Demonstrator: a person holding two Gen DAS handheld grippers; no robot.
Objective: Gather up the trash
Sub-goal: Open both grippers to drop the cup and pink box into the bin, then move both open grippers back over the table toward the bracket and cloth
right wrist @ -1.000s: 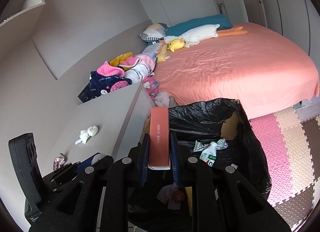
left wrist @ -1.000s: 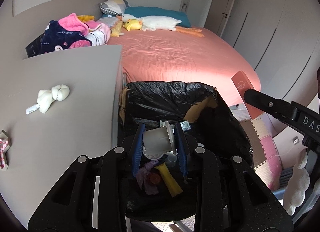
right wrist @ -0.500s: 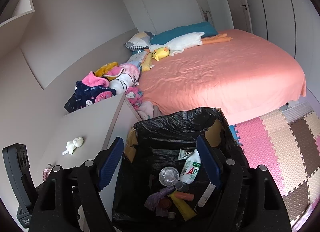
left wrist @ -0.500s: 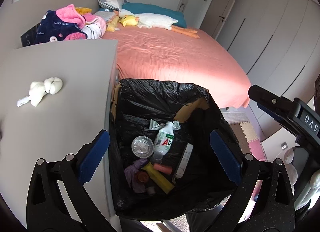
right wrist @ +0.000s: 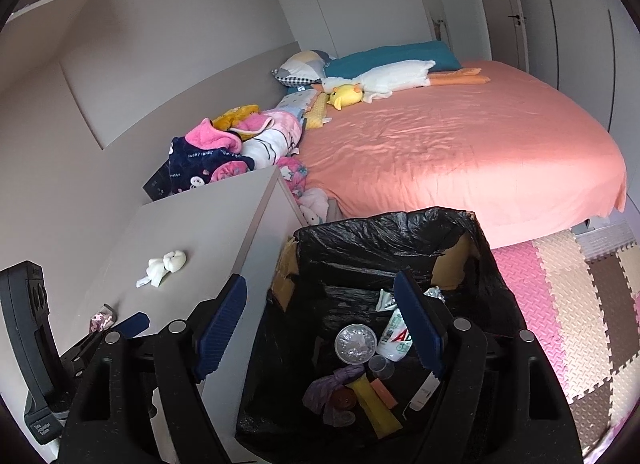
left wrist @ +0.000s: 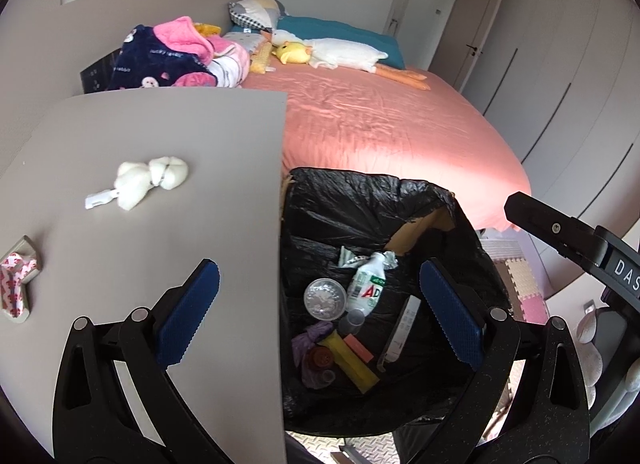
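Note:
A cardboard bin lined with a black bag (left wrist: 360, 191) stands against the side of a grey table (left wrist: 180, 135). In it lie a clear cup with a foil lid (left wrist: 325, 298), a white bottle (left wrist: 366, 288), a flat narrow box (left wrist: 402, 328), a yellow wrapper and purple scraps. My left gripper (left wrist: 320, 312) hangs open and empty, one finger over the table edge, the other over the bin. My right gripper (right wrist: 320, 326) is open and empty above the bin (right wrist: 384, 227), over the cup (right wrist: 356, 344) and the bottle (right wrist: 394, 338).
A small white plush with a tag (left wrist: 148, 179) and a pink-patterned item (left wrist: 16, 284) lie on the table. Behind the bin is a bed with a salmon sheet (left wrist: 380, 123), clothes and soft toys. Foam floor mats (right wrist: 560, 304) lie to the right.
Both grippers have opened. The cup has dropped from the left one and the flat red box from the right one into the bin. The left gripper has shifted toward the table.

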